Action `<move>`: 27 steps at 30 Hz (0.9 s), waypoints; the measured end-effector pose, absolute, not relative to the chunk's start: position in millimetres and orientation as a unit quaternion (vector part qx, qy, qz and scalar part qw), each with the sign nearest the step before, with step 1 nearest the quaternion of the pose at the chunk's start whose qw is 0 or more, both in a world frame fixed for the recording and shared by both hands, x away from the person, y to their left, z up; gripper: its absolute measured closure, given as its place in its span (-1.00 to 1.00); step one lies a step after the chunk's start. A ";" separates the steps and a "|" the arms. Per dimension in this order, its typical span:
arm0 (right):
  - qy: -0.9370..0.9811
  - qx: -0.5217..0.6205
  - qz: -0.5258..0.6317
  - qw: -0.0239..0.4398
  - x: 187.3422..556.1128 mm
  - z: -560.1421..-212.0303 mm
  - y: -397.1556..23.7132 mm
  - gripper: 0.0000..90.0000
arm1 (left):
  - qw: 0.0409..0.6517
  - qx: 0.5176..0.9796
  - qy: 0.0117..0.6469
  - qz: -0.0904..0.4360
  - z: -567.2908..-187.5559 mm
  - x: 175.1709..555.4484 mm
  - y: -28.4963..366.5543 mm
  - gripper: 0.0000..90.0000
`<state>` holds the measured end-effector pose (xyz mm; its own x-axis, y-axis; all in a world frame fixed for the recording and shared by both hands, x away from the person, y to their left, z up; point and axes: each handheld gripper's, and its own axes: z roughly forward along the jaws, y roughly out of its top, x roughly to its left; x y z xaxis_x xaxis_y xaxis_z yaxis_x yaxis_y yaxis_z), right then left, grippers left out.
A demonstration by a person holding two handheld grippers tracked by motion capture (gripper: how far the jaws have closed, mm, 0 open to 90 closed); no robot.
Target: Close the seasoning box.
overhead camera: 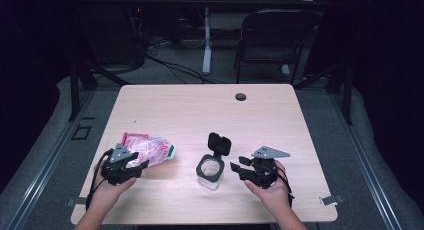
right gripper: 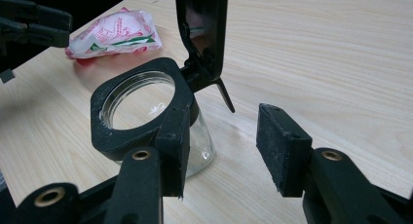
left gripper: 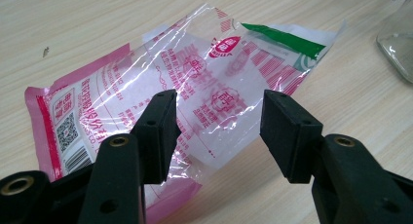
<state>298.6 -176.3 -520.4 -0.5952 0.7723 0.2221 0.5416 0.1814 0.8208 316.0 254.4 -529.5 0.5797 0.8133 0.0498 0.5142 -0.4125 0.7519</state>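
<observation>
- Lying flat at the bench's [overhead camera: 260, 105] near left is a pink packet [left gripper: 146, 102]; the left claw [left gripper: 219, 126] is held spread just above it, nothing gripped.
- A glass jar [right gripper: 146, 107] is seen mid-bench, its black lid [right gripper: 202, 29] flipped up on a hinge.
- The right claw [right gripper: 224, 146] is released beside the jar, apart from the glass.
- Slippage is judged likely: the thin film could be pinched only partly and slide free.
- The jar could be tipped if its raised lid is knocked.
</observation>
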 end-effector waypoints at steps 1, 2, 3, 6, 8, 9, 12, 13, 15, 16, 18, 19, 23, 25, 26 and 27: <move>0.759 0.435 0.468 0.122 299.6 -521.4 -176.8 0.25 | 0.353 0.818 0.403 0.210 -529.4 315.1 252.4 0.07; 0.761 0.435 0.465 0.122 300.2 -521.8 -176.8 0.25 | 0.352 0.819 0.402 0.211 -529.5 314.9 252.0 0.07; 0.761 0.435 0.466 0.121 300.3 -522.1 -176.6 0.25 | 0.349 0.820 0.400 0.214 -529.8 314.5 250.8 0.07; 0.763 0.433 0.465 0.121 300.5 -521.7 -175.6 0.24 | 0.344 0.822 0.396 0.219 -531.0 313.4 247.7 0.03; 0.763 0.432 0.466 0.119 300.9 -522.5 -175.0 0.24 | 0.345 0.823 0.394 0.219 -531.2 313.3 246.7 0.01; 0.764 0.432 0.464 0.119 301.1 -522.6 -175.1 0.24 | 0.344 0.826 0.388 0.219 -531.5 311.9 243.2 0.01; 0.763 0.432 0.466 0.119 300.1 -522.2 -175.2 0.24 | 0.336 0.834 0.375 0.226 -531.2 309.4 238.0 0.00; 0.761 0.433 0.468 0.120 299.7 -522.2 -175.0 0.24 | 0.333 0.836 0.371 0.228 -531.2 308.3 235.8 -0.01; 0.762 0.430 0.468 0.120 299.0 -521.9 -175.7 0.24 | 0.328 0.840 0.362 0.235 -531.7 306.2 230.2 -0.01; 0.762 0.431 0.468 0.120 298.5 -521.6 -175.9 0.24 | 0.320 0.845 0.356 0.237 -532.0 305.5 227.7 -0.01; 0.762 0.431 0.468 0.122 298.2 -521.2 -176.3 0.24 | 0.316 0.848 0.351 0.241 -534.9 305.5 223.0 -0.01; 0.761 0.432 0.468 0.121 298.2 -521.2 -176.4 0.24 | 0.311 0.849 0.350 0.245 -536.9 306.0 220.8 -0.01; 0.763 0.431 0.466 0.122 297.7 -522.2 -176.3 0.23 | 0.298 0.853 0.351 0.246 -542.4 310.8 218.6 -0.01; 0.762 0.432 0.467 0.121 296.8 -523.2 -176.5 0.23 | 0.297 0.852 0.354 0.246 -543.5 313.0 217.1 -0.01; 0.763 0.432 0.465 0.121 296.2 -523.1 -176.8 0.23 | 0.297 0.853 0.353 0.246 -544.0 314.5 215.8 -0.01; 0.762 0.432 0.466 0.122 295.3 -523.5 -177.0 0.22 | 0.297 0.853 0.353 0.246 -544.0 314.5 215.8 -0.01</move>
